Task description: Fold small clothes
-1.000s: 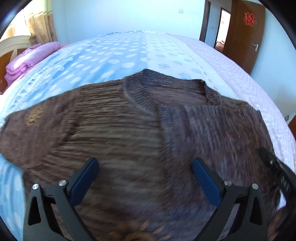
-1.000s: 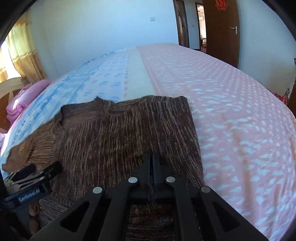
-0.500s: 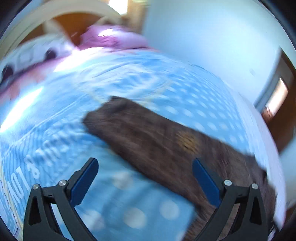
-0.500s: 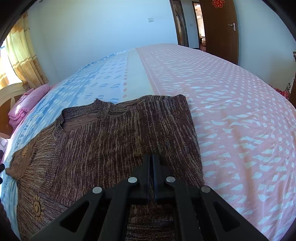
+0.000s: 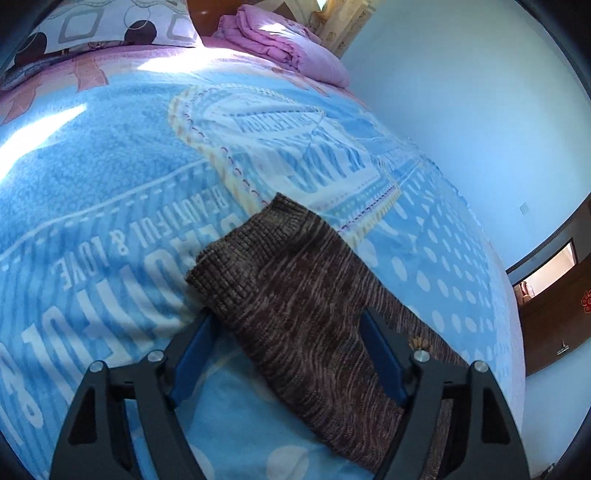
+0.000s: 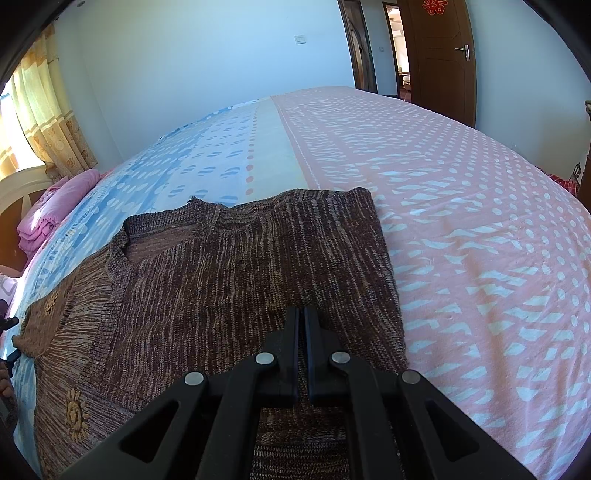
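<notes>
A small brown knit sweater (image 6: 229, 280) lies flat on the bed, its right sleeve folded in over the body. Its left sleeve (image 5: 295, 299) stretches out over the blue blanket, ribbed cuff at the far end. My left gripper (image 5: 286, 325) is open, low over the bed, its blue-padded fingers (image 5: 195, 343) on either side of that sleeve, a little behind the cuff. My right gripper (image 6: 301, 321) is shut with its tips resting over the sweater's body near the right edge; nothing shows between its fingers.
The bed cover is blue (image 5: 110, 192) on the left and pink (image 6: 461, 221) on the right. A folded pink quilt (image 5: 288, 40) and a pillow (image 5: 103, 22) lie by the headboard. A brown door (image 6: 439, 55) stands beyond the bed.
My left gripper swung left from above the sweater's body to the outstretched left sleeve and dropped down around it. My right gripper has stayed shut over the sweater.
</notes>
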